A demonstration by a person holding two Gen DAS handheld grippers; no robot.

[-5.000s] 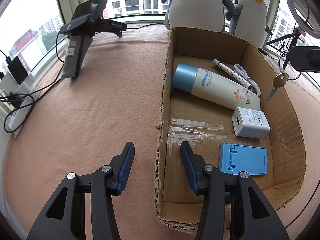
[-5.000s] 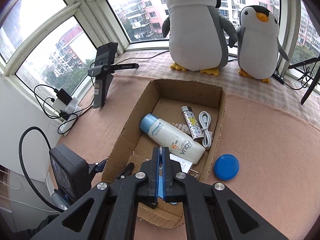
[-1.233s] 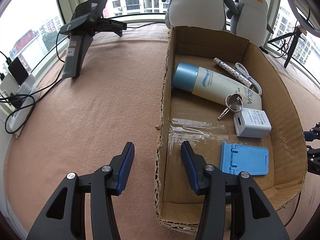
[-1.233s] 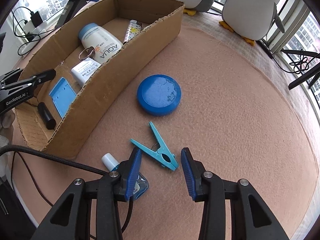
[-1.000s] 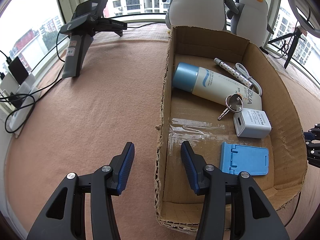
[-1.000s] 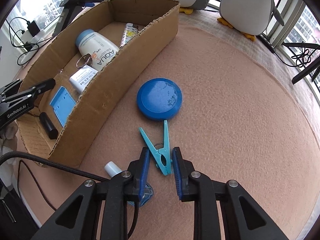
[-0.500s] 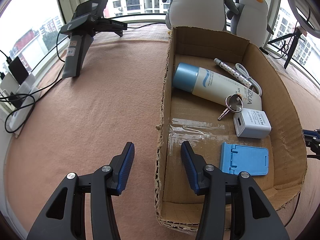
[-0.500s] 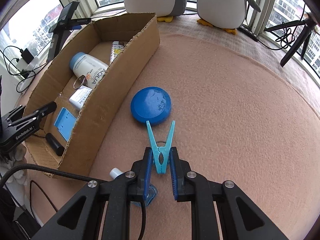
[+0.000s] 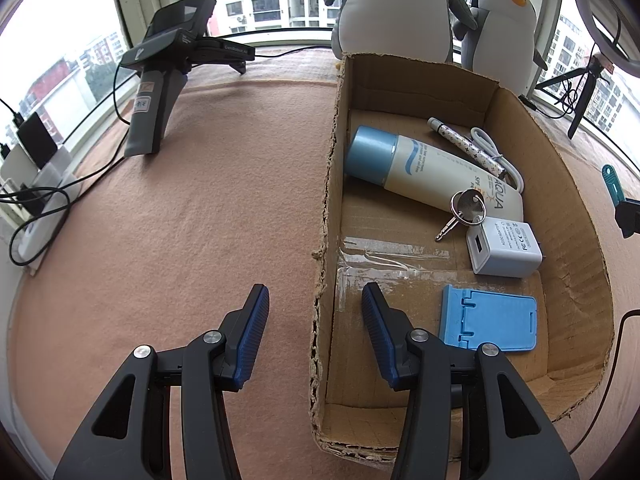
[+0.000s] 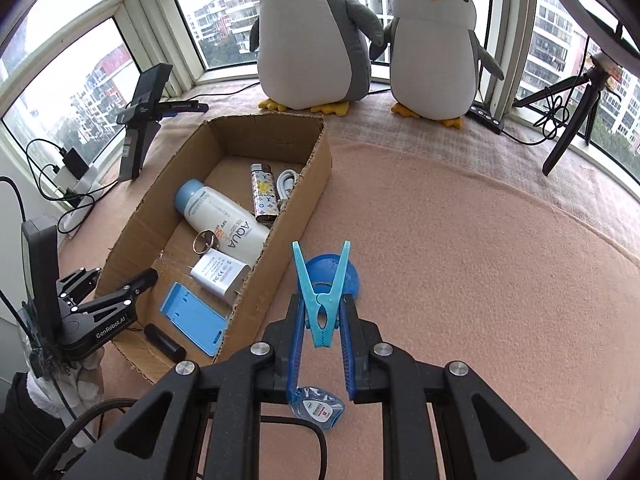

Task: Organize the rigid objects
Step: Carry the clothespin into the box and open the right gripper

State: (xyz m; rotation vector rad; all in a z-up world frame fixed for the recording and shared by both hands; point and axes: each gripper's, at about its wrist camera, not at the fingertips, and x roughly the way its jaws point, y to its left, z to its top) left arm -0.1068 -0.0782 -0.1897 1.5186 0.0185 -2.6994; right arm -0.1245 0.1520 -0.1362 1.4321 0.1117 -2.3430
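My right gripper [image 10: 320, 312] is shut on a light blue clothespin [image 10: 321, 292] and holds it in the air, right of the cardboard box [image 10: 308, 204]. The clothespin's tip also shows in the left wrist view [image 9: 612, 184]. The box [image 9: 332, 184] holds a sunscreen bottle [image 9: 424, 168], a key on a ring [image 9: 464, 208], a white charger [image 9: 504, 248], a blue phone stand [image 9: 488, 320], a patterned lighter [image 10: 262, 196] and a white cable [image 10: 286, 182]. My left gripper [image 9: 316, 320] is open and straddles the box's left wall. A blue round lid [image 10: 352, 276] lies on the cloth below the clothespin.
A small clear blue bottle [image 10: 316, 404] lies on the cloth under my right gripper. Two plush penguins [image 10: 312, 36] stand at the window behind the box. A spare gripper on a stand [image 9: 168, 76] is at the far left, with chargers and cables [image 9: 36, 184] along the sill. A tripod [image 10: 576, 112] stands far right.
My right gripper closed on the clothespin, lifted it off the cloth and tilted up to face the box and penguins. My left gripper has not moved.
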